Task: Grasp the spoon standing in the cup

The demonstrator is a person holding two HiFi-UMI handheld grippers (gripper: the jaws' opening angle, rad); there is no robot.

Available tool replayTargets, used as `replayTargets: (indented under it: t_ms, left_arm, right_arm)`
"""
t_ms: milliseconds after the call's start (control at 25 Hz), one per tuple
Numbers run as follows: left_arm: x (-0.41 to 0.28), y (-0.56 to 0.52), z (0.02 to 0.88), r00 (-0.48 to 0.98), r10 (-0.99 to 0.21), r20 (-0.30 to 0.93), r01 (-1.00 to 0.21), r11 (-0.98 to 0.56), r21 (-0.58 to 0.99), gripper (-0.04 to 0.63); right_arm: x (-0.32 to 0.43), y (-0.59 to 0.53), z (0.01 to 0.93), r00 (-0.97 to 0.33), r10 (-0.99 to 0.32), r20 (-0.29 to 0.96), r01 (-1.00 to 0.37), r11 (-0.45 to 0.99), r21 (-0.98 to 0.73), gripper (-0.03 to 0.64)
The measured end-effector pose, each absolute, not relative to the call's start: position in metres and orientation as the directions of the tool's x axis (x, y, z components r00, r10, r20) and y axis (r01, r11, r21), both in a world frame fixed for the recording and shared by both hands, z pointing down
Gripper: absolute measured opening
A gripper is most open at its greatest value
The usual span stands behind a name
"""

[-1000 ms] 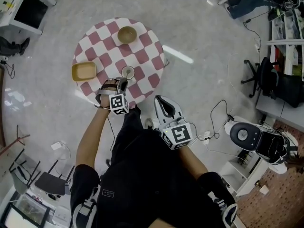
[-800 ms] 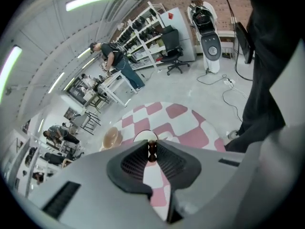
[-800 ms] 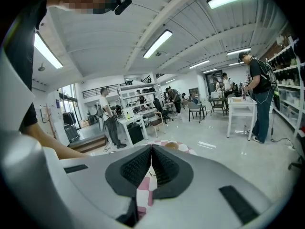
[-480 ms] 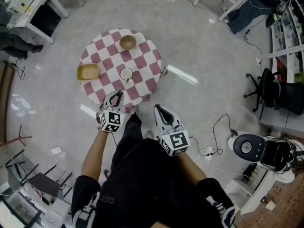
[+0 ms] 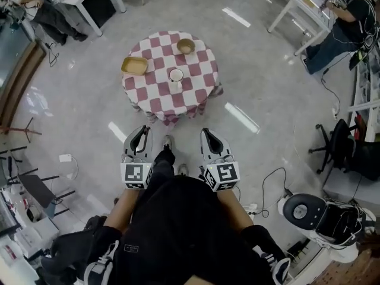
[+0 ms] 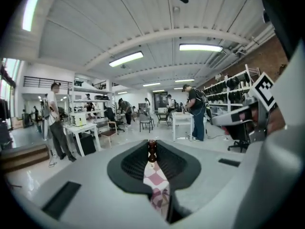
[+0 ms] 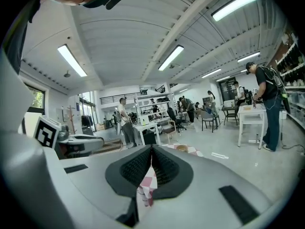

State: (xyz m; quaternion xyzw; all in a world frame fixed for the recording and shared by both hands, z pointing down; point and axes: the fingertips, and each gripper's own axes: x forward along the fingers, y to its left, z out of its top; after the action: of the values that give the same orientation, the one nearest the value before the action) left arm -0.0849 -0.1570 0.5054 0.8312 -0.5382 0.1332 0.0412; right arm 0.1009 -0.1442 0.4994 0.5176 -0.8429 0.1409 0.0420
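Far beyond the barely parted left gripper and closed right gripper, the slim spoon in the white cup is judged light, stiff, best pinched high

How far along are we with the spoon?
Nothing done yet: the spoon stands in the cup on the table. In hand, nothing: left gripper and right gripper hang empty, short of the table. Left to do: reach in and close on the spoon.

On the table — cup at centre, tray to its left, bowl behind.
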Motion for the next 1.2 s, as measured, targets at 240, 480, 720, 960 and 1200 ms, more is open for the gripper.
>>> replayTargets:
  t_ms: [240,480,720,960,1200]
  left_arm:
    - [-0.091,-0.102,0.468,0.376,-0.908,0.187,-0.924,-0.382,0.005,0.052]
    - [-0.094,-0.088,0.447,0.356,-0.927,0.113,-0.934,-0.355,0.032,0.052]
    - [-0.119,-0.084,0.461,0.360,-0.923,0.135,-0.933,-0.355,0.056,0.052]
    - [-0.134,-0.087,0.465,0.392,-0.913,0.116,-0.919,-0.384,0.087,0.052]
    - [-0.145,-0.079,0.461,0.448,-0.889,0.097,-0.894,-0.442,0.078,0.052]
  right_arm:
    - [0.084,-0.122,0.490,-0.487,-0.852,0.194,-0.870,0.452,-0.197,0.026]
    - [0.075,-0.119,0.479,-0.476,-0.862,0.175,-0.876,0.450,-0.172,0.026]
    - [0.053,-0.108,0.483,-0.469,-0.859,0.205,-0.882,0.441,-0.166,0.026]
    - [0.027,-0.099,0.487,-0.465,-0.855,0.230,-0.885,0.439,-0.157,0.026]
    - [-0.002,-0.090,0.483,-0.465,-0.856,0.226,-0.885,0.441,-0.150,0.026]
